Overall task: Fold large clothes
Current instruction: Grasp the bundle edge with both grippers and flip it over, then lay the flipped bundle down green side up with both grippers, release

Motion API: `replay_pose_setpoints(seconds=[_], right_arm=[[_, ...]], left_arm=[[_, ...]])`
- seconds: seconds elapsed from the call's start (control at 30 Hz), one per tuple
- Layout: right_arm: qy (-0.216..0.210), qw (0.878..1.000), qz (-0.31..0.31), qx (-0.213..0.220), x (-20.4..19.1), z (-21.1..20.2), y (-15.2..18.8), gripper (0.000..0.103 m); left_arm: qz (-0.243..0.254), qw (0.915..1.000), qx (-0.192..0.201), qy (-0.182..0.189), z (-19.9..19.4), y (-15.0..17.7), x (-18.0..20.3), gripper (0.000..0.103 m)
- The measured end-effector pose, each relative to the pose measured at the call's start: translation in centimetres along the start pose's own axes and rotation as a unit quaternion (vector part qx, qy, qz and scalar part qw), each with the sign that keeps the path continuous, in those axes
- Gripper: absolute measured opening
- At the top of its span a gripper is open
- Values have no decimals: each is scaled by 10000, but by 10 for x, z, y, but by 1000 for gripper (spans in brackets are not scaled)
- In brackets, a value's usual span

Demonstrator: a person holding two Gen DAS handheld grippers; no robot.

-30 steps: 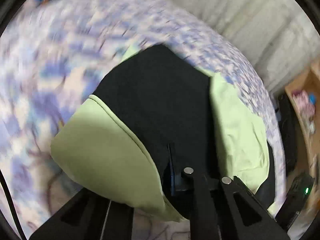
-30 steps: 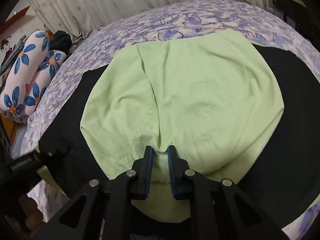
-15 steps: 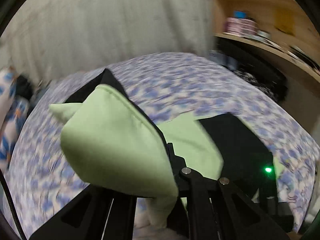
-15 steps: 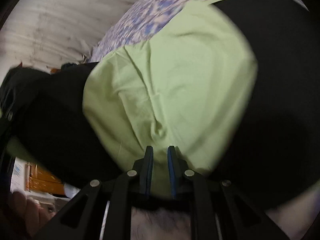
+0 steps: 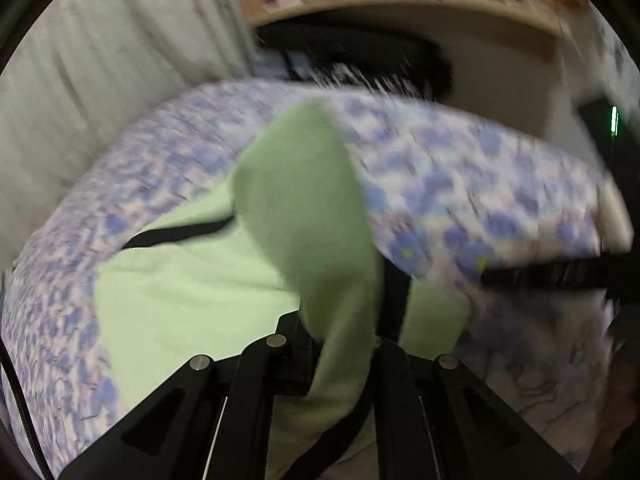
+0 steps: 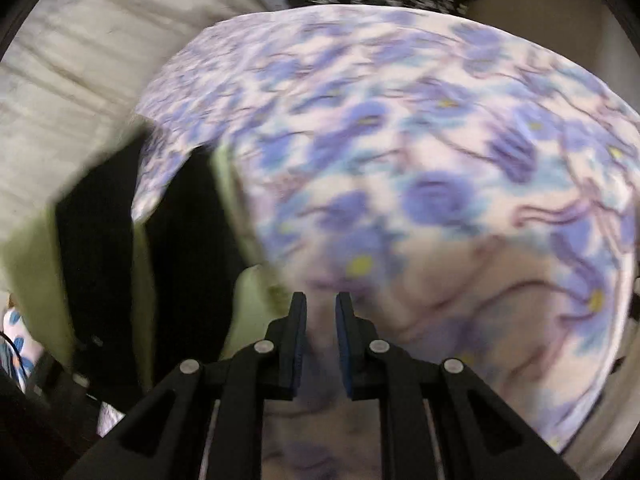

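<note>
The left gripper [image 5: 344, 344] has its jaws closed on a fold of the large light-green and black fabric garment [image 5: 192, 292], which rises in a peak between its fingers. The rest of the garment lies spread on the bed with a blue-and-lilac floral cotton sheet [image 5: 472, 184], towards the edge nearest the pale pleated curtain [image 5: 100, 92].

The right gripper [image 6: 321, 312] has its jaws slightly apart with nothing between them, above the floral sheet [image 6: 420, 140]. To its left, green and black folds of the garment [image 6: 188, 240] hang blurred. A wooden shelf [image 5: 400, 4] stands beyond the bed.
</note>
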State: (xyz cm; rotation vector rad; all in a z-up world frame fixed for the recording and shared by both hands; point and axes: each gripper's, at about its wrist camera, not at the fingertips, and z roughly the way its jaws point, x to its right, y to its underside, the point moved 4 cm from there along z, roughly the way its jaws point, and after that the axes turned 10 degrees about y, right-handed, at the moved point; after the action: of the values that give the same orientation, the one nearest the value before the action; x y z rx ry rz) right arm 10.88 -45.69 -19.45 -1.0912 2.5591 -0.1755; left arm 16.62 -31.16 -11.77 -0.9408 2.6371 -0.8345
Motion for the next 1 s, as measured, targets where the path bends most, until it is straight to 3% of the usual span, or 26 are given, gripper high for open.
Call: replay_pose_setpoints(seconds=[0.1,0.2,0.3,0.4,0.43,0.47,0.5,0.53,0.6,0.7,0.77,0.87,1.0], right_arm=[[52,9999,-47,-91,0,7,-1,14],[21,9998,-139,-137,-2,7,2,14],[50,9996,-267,-118,-13,3,1,14],[59,9991,-400,-96,-22,-1,-8,15],[39,9990,-440,-85,-26,-4,-11,15],[0,9989,-470,-76,-30,-7,-14,15],[-25,9987,-502,-65,-35,-10,-16,15],[-35,9986,-524,-65,-38,-13,-18,15],[-126,9983,-559,-87,-45,-22,-20,16],[-251,9969,-750,-31,-63,-37,-24,23],[-305,9948,-971,77,-76,-46,-24,35],[-411,9885,-1454,4,-101,-47,-18,35],[-266,9797,-1941,-432,-121,-20,-9,35]], left_arm=[[271,9987,-420,-87,32,21,12,5],[595,9966,-528,-208,42,33,18,6],[667,9958,-627,-30,44,31,17,9],[570,9955,-702,281,39,29,16,26],[574,9952,-726,306,37,29,15,39],[578,9948,-766,351,30,30,13,60],[561,9948,-751,410,22,32,11,68],[536,9951,-698,460,12,32,9,72],[471,9955,-645,513,-6,33,5,72],[128,9974,-541,464,-40,36,-12,72],[-297,9976,-471,407,-59,39,-31,72],[-1219,9908,-503,294,-76,49,-72,74],[-2650,9622,-612,172,-74,78,-128,77]])
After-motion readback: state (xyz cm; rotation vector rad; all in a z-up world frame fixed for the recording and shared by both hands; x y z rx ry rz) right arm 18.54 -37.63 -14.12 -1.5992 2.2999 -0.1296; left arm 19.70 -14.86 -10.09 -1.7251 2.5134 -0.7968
